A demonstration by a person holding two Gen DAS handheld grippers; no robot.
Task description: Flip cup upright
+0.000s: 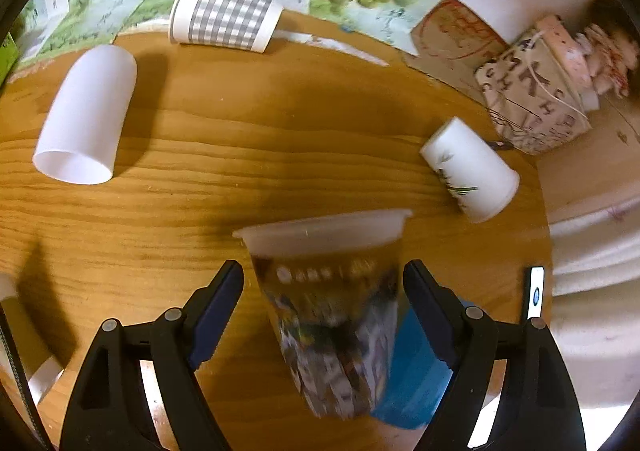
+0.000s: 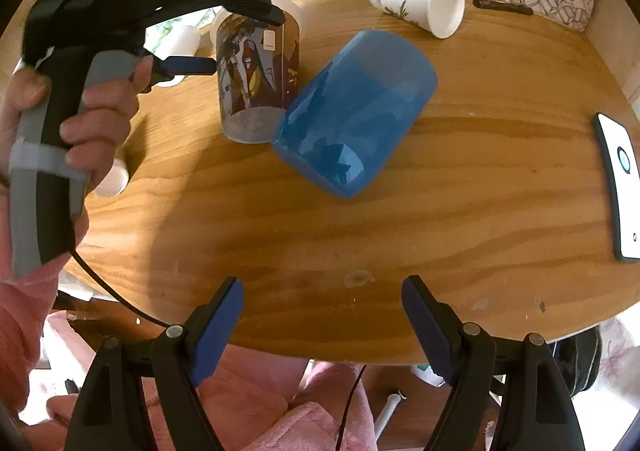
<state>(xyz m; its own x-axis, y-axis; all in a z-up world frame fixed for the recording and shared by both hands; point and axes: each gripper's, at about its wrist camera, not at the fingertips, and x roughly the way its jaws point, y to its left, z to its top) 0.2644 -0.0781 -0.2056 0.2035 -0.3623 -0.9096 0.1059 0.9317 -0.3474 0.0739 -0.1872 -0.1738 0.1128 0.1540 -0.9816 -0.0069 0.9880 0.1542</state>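
Between the left gripper's [image 1: 322, 283] fingers, the printed cup [image 1: 328, 307] is standing upright on the table [image 1: 240, 155], rim up and base down, as the right wrist view confirms. Those fingers are standing apart on either side of it; the left wrist view is showing a gap between each pad and the cup wall, so I judge the cup is free rather than clamped (the blur on its print makes the exact contact hard to tell). It is sitting close in, well down between the fingers rather than at their tips, and the gripper is coming at it from the side and above, which suits setting a cup on its base and letting go. Touching its base on one side, a blue cup [image 2: 352, 111] is lying tipped over, so backing the fingers out calls for care not to nudge either one. Farther off, a leaf-print cup [image 1: 470, 169], a checked cup [image 1: 224, 13] and a plain white cup [image 1: 86, 115] are all lying on their sides, likely waiting for the same treatment. The right gripper [image 2: 322, 315] is hanging at the near table edge with its fingers spread wide on nothing, well apart from every cup, seemingly parked out of the way. A phone [image 2: 620, 187] is lying at the table's right edge.
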